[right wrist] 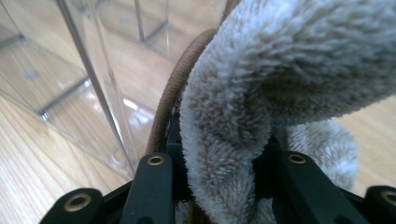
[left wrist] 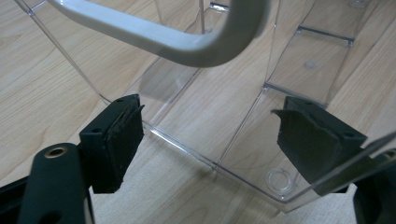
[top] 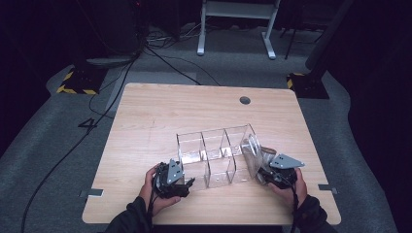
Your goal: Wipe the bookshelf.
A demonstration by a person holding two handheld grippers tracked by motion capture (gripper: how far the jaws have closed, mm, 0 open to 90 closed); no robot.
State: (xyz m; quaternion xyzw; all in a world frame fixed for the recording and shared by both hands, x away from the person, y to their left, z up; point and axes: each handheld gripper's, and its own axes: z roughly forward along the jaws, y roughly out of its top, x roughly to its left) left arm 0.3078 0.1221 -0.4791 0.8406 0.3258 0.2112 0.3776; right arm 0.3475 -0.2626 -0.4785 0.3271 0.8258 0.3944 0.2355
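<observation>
claw [right wrist: 224,163] pinching fuzzy fabric [right wrist: 289,60], clear organizer [right wrist: 93,70]

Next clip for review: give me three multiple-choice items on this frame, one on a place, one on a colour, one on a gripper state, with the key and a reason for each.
1. Where does the clear compartment organizer stand?
A. On the wooden table between the two grippers
B. On the floor
C. On the table's far left corner

2. What colour is the fuzzy fabric item?
A. Red
B. Beige-grey
C. Blue

3. How do the left gripper jaws stand?
A. Clamped on a cloth
B. Pressed together on nothing
C. Apart, at the organizer's corner

Key: 1 A, the high view shows it on the table between both hands. 2 B, the right gripper holds pale beige-grey pile. 3 C, a wide gap shows between the pads.
</observation>
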